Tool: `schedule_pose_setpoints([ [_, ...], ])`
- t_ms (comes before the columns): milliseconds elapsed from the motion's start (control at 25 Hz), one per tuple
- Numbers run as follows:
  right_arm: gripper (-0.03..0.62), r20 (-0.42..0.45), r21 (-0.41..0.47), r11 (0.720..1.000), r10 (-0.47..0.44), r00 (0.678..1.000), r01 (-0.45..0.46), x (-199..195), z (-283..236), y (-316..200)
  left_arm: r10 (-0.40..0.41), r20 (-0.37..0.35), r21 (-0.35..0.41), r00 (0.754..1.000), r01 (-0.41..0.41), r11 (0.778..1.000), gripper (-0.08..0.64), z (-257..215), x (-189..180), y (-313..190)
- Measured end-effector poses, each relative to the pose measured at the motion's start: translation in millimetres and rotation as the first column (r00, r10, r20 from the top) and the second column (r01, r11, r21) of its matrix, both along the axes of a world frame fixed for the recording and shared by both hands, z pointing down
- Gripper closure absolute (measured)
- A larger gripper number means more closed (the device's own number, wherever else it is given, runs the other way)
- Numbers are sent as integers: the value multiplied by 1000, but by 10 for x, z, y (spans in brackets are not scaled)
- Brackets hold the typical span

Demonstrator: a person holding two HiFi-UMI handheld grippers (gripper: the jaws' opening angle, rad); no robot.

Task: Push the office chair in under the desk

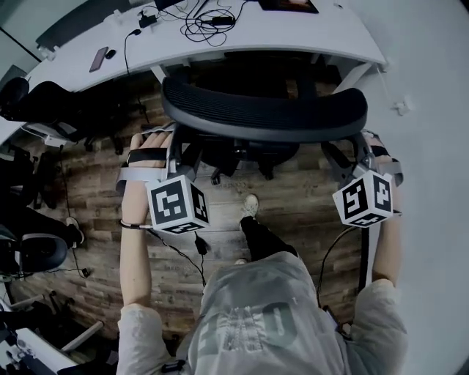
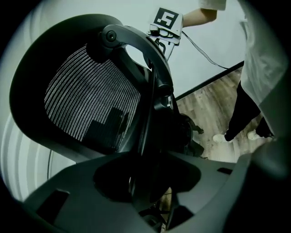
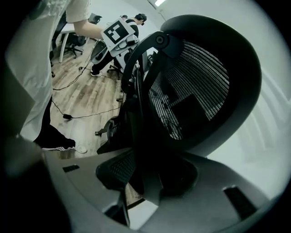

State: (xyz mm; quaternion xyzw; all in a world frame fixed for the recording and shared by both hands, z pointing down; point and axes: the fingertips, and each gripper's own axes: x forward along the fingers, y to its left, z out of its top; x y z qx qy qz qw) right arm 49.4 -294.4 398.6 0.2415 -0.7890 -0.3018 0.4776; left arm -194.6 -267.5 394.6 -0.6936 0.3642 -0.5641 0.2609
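From the head view, the chair (image 1: 264, 110) stands straight ahead of both grippers, its seat already partly in the shadow under the white desk (image 1: 293, 36). Its curved black backrest spans the gap between the two tools. The left gripper (image 1: 173, 145) meets the backrest's left edge and the right gripper (image 1: 359, 150) its right edge, each pointing forward and downward over the wooden floor (image 1: 293, 209). Cables (image 1: 209, 22) and a phone (image 1: 98, 58) lie on the desk beyond the chair. In the left gripper view, the backrest rises up and to the left of the tool: a wide black rim around pale striped mesh, with a glossy curved support arm bolted near the top. The dark edge of that frame runs down into the gap between the jaws, which stand wide apart around it rather than pinching it. The other gripper's marker cube shows beyond the top of the chair. In the right gripper view, the same mesh-and-rim backrest fills the space above and to the right of the tool. The frame's edge drops between the jaws here too, and they are closed against it.
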Motion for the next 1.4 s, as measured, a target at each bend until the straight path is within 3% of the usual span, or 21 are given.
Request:
schedule_pose_setpoints([
  [360, 448, 5, -12, 998, -57, 998, 57, -409, -28, -1498, -75, 55, -5, 996, 75, 997, 370, 4, -437, -1567],
  [680, 446, 14, -25, 1000, 4, 1000, -4, -398, 26, -2677, -69, 71, -20, 995, 71, 997, 374, 37, -411, -2675],
  [840, 443, 42, -63, 998, 34, 999, -31, -426, 18, -3242, -58, 94, -84, 994, 66, 994, 388, 62, -430, -3224],
  [960, 443, 32, -57, 998, 37, 999, -35, -437, 44, -3426, -48, 135, -109, 990, 63, 992, 394, 88, -457, -3426],
  [1200, 433, -11, -57, 995, 78, 997, -78, -185, -32, -3936, 41, 67, -91, 997, -35, 995, 400, -44, -127, -3676],
  [1400, 423, 9, -58, 996, 63, 998, -63, -119, -20, -3989, 19, 71, -111, 997, -11, 994, 399, 4, -51, -3685],
])
